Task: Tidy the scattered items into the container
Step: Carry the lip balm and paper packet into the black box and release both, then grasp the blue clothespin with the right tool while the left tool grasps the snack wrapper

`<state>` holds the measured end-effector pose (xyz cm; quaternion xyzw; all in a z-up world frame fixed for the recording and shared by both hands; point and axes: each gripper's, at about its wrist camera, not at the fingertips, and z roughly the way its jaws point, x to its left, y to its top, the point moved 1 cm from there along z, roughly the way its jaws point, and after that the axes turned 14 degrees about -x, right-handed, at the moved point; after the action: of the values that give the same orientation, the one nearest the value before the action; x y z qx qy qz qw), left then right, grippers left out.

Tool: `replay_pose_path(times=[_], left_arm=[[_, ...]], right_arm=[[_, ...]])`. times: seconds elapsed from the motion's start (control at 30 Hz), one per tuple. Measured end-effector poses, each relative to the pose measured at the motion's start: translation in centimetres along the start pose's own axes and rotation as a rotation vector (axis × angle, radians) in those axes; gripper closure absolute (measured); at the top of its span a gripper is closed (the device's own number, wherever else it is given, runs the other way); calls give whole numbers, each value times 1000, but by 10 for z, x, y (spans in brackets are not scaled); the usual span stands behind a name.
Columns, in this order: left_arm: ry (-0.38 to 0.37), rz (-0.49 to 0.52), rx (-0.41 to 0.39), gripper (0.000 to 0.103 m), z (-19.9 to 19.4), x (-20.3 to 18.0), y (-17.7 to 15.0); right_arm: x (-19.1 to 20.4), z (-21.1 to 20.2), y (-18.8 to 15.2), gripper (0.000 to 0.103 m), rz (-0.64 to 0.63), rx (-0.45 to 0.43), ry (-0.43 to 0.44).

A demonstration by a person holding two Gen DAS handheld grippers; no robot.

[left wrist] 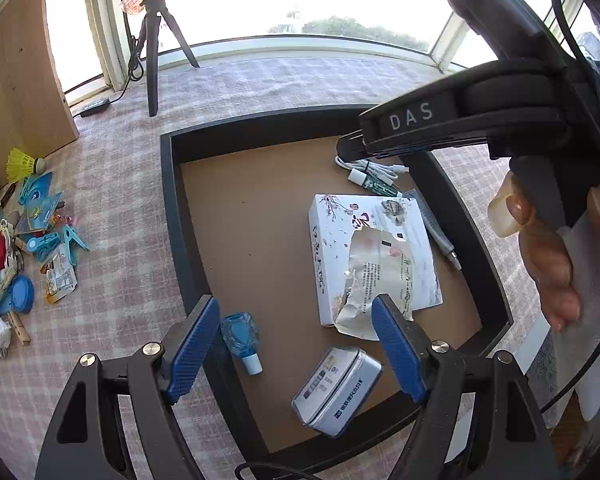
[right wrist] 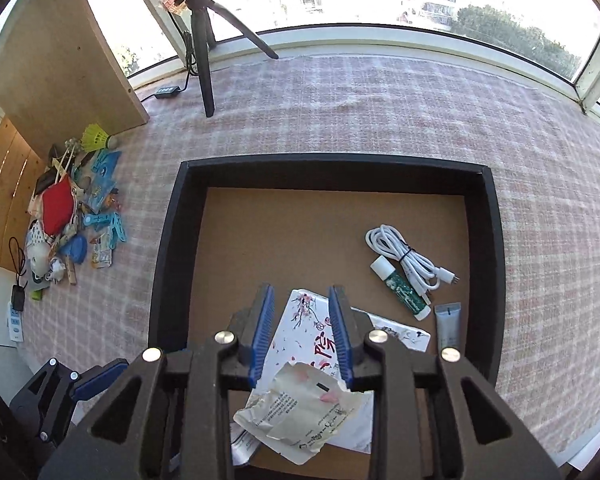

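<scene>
A black tray (left wrist: 168,200) with a brown floor lies on the checked cloth. It holds a white printed box (left wrist: 340,240) with a crumpled packet (left wrist: 380,280) on top, a silver tin (left wrist: 336,392) and a small blue bottle (left wrist: 240,336) by the left wall. A white cable (right wrist: 404,256), a green stick (right wrist: 400,288) and a grey tube (right wrist: 448,322) lie at its right. My left gripper (left wrist: 296,304) hangs wide open above the tin and bottle, holding nothing. My right gripper (right wrist: 301,290) stands partly open over the box (right wrist: 300,320), clear of the packet (right wrist: 300,412).
Left of the tray lies a heap of scattered items (right wrist: 76,216): blue clips, a red pouch, sachets and a yellow shuttlecock (right wrist: 96,136). A wooden board (right wrist: 60,60) and a black tripod (right wrist: 204,60) with its cable stand at the back by the window.
</scene>
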<state>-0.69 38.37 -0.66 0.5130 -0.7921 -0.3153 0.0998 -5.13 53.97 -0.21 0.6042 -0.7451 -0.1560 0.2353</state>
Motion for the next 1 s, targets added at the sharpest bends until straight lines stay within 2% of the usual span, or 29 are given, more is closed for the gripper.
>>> replay_pose_path(times=[0.23,0.53,0.63,0.67,0.73,0.83,1.0], left_arm=[[113,-159,9,28,2,91,-2],[269,-284,13,34,0,192,-8],[313,-306,36,42,6,220,-10],[324,-318,46,47,10,229,-11],[332,-343,63,51,17,244,-14],[343,-359,79,51,28,261,-16],[319,-387,100,51,45,274,-18]], right_arm=[[76,24,14,75,-131,27,95],[162,69,19,75,-273,78,170],[185,84,18,75,-301,95,195],[192,91,18,76,-302,105,200],[203,102,18,79,-298,122,220],[218,119,17,81,-305,140,229],[236,147,14,84,-322,167,218]])
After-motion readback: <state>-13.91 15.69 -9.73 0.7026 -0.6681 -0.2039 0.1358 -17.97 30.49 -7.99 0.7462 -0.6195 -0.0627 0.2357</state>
